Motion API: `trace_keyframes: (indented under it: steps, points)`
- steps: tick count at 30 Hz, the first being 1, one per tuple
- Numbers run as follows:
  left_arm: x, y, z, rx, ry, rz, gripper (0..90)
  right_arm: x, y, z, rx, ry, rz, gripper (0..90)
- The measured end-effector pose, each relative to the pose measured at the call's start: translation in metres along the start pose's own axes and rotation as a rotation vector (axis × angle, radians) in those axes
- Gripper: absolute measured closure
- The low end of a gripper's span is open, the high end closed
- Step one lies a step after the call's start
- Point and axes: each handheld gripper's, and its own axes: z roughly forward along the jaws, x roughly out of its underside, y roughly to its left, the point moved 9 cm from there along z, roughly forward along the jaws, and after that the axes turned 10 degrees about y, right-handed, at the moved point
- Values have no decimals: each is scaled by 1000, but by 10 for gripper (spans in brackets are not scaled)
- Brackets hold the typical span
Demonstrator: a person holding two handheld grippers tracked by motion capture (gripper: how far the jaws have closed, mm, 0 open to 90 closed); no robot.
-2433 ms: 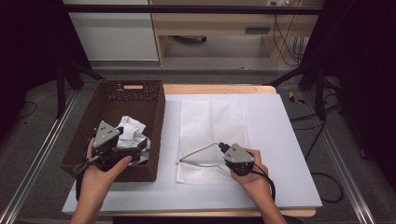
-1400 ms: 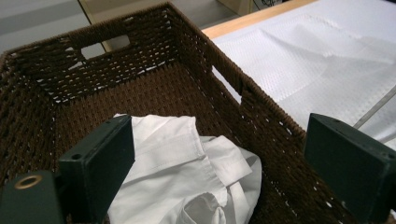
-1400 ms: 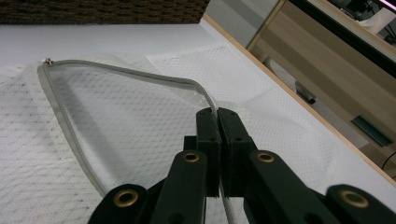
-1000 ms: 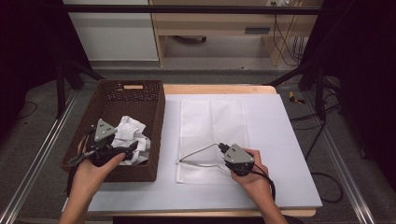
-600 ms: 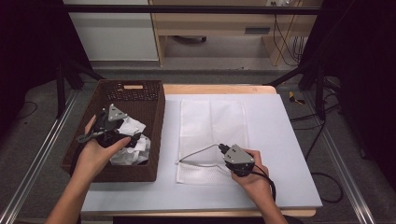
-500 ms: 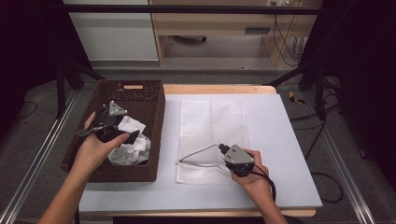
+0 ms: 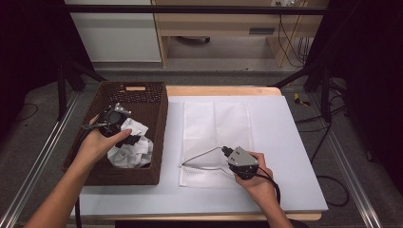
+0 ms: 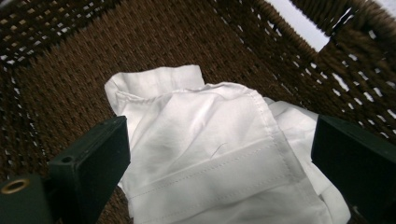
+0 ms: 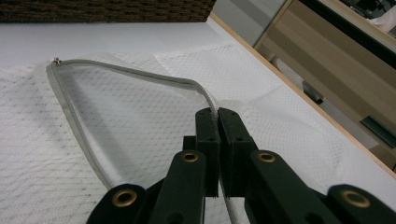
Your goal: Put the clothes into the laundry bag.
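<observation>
i can read no text, label or number on anything here, in any of my views.

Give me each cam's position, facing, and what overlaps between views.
High view: above the person's side, looking forward and down on the table; both forearms, left claw, right claw.
Left gripper view: on the left claw, facing white cloth in the brown basket; open jaws.
Right gripper view: on the right claw, shut on the mesh bag's rim.
Shared: high and left views both show cloth and basket.
</observation>
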Motion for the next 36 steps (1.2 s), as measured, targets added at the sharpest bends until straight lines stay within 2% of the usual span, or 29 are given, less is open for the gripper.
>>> trace_keyframes:
  steps: [3,8,12,13,16,20,23,26,28,31,35,36]
  points:
    - [1,-4,5,12,12,3,49,0,0,0,-4,-2,1,873]
    - [7,-6,17,6,29,19,50,0,0,0,-8,-4,0,873]
    - [14,-2,31,24,51,-1,31,-1,0,0,-10,-5,-1,872]
    - [14,0,36,40,51,-13,27,-1,1,0,-12,-5,-1,870]
    - [14,4,39,44,43,-27,20,-1,1,0,-14,-4,0,868]
    - [19,13,50,56,68,-47,2,0,1,1,-16,-4,3,866]
    - [23,13,55,66,84,-48,0,0,1,0,-17,-4,4,865]
    - [25,11,61,78,92,-56,0,0,0,1,-16,-4,1,864]
    - [25,8,61,85,100,-45,0,0,0,1,-17,-4,2,864]
    - [24,4,61,101,99,-51,0,0,0,1,-17,-4,0,864]
    - [22,-1,62,114,95,-36,8,-1,1,1,-18,-3,2,865]
    - [22,-4,63,117,98,-15,7,-1,0,1,-17,-3,2,865]
